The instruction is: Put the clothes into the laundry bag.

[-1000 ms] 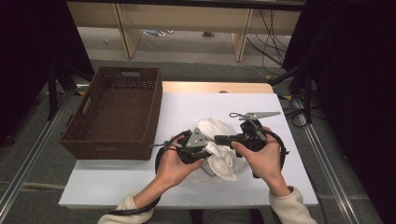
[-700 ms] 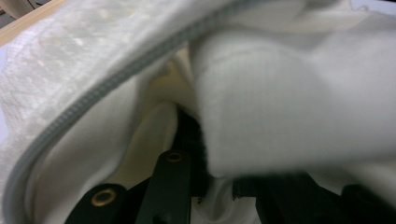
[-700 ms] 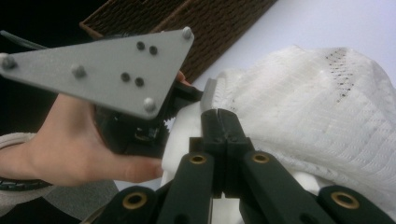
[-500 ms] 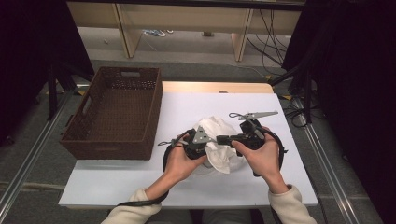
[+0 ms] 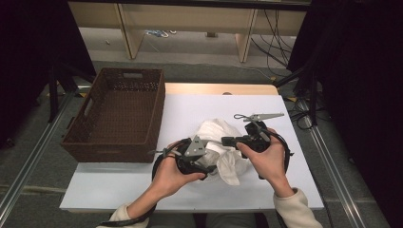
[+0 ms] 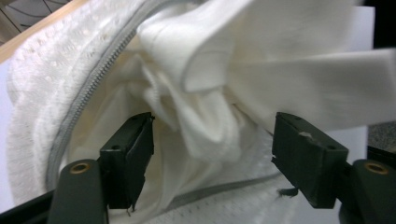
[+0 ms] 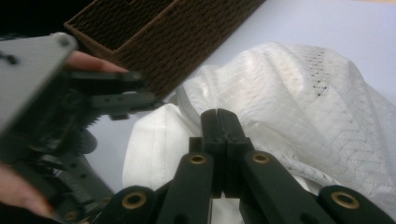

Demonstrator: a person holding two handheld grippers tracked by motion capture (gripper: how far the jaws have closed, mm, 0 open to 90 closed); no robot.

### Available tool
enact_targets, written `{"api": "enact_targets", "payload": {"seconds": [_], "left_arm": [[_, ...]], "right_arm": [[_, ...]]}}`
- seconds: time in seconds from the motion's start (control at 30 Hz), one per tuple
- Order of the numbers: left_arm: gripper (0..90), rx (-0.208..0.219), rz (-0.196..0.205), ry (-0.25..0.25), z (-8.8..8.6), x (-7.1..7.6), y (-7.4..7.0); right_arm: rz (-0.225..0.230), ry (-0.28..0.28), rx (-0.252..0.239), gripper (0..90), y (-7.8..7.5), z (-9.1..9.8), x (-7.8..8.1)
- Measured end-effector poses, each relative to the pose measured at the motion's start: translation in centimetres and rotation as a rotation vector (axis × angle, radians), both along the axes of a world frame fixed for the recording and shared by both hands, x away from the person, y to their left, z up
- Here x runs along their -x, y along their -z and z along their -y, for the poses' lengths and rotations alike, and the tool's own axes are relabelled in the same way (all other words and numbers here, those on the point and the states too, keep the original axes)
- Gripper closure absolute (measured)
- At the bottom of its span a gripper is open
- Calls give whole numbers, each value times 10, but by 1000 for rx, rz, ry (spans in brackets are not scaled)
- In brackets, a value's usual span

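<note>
Cloth, white and soft, is what both tools are working on: a zippered white garment bunched at the table's near centre, with the brown basket at about nine o'clock from it. The left gripper has just been opening its jaws; they stand wide now, loose folds hanging between the pads but unpressed. The right gripper sits at roughly three o'clock of the heap, jaws pressed together; whether a fold of fabric is pinched there, I cannot tell. This thing looks light and floppy, and I'd say it will sag and slip. Best bite, to my eye: the thick ribbed hem or along the zipper, where the layers bunch firmly.
</note>
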State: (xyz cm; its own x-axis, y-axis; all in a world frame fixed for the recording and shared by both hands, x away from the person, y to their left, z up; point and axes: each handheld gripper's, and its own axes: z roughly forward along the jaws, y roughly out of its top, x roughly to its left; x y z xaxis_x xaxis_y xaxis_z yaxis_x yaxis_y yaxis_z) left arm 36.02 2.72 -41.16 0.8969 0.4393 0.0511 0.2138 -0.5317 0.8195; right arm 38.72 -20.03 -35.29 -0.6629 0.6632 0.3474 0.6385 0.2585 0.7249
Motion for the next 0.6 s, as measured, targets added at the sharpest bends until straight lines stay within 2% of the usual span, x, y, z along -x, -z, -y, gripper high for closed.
{"api": "enact_targets", "payload": {"seconds": [0.03,0.1,0.17,0.2,0.23,0.27,0.33,0.4,0.47,0.53,0.6], "left_arm": [[264,15,-10,-13,-1,4,-2],[244,4,-20,-5,-4,10,-7],[231,18,-5,2,-5,18,-13],[222,17,23,-1,-5,20,-17],[220,21,20,26,-4,23,-19],[215,36,13,20,-3,27,-21],[210,48,23,53,-1,30,-26],[210,64,16,60,2,33,-29],[205,51,9,57,5,35,-31],[203,50,23,48,10,32,-28],[200,52,18,42,14,29,-25]], "right_arm": [[5,-2,4,900,0,0,-1],[2,-15,-6,900,1,0,-2],[1,-6,1,900,1,0,-1],[1,-5,1,900,1,0,-1],[1,-6,1,900,1,0,-1],[0,-6,2,900,1,-1,-1],[0,-16,0,900,1,-1,-1],[-2,-10,8,900,1,-2,0],[-10,-1,8,900,1,-2,0],[12,-14,17,900,2,-1,-1],[4,-20,9,900,2,-2,-2]]}}
